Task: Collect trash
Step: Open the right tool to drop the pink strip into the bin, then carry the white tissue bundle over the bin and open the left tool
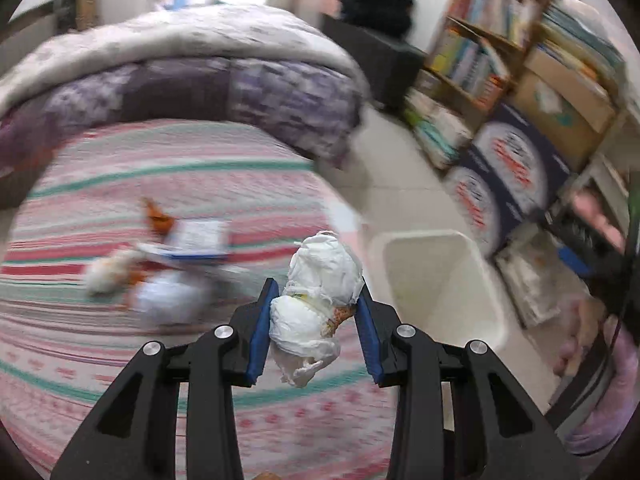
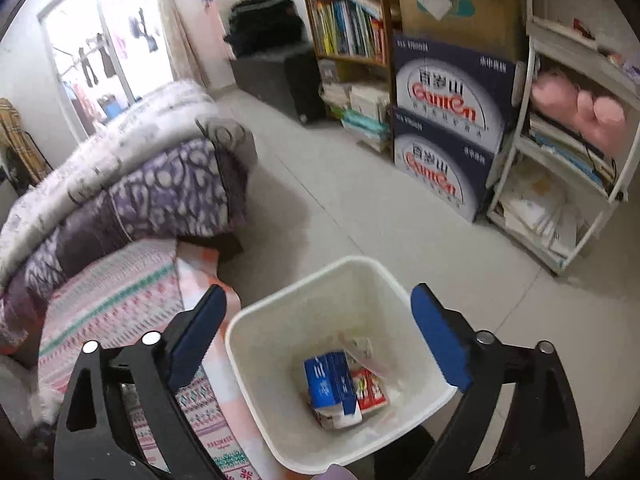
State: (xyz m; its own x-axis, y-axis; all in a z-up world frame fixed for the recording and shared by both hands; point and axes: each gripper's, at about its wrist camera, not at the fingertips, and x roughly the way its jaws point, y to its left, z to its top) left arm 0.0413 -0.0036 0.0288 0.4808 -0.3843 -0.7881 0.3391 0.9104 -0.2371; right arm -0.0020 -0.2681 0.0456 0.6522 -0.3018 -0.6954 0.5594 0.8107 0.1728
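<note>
Left gripper [image 1: 316, 300] is clamping a crumpled white tissue wad [image 1: 316, 292] above the striped bed [image 1: 120, 360]; right gripper [image 2: 320, 320], jaws spread and empty, is hanging over the white bin [image 2: 280, 420] holding cartons [image 2: 332, 388].

Right gripper [image 2: 318, 300] hangs wide open over the white bin [image 2: 280, 320], nothing between its jaws; a blue carton [image 2: 330, 380] and red packet [image 2: 372, 392] lie inside.
</note>
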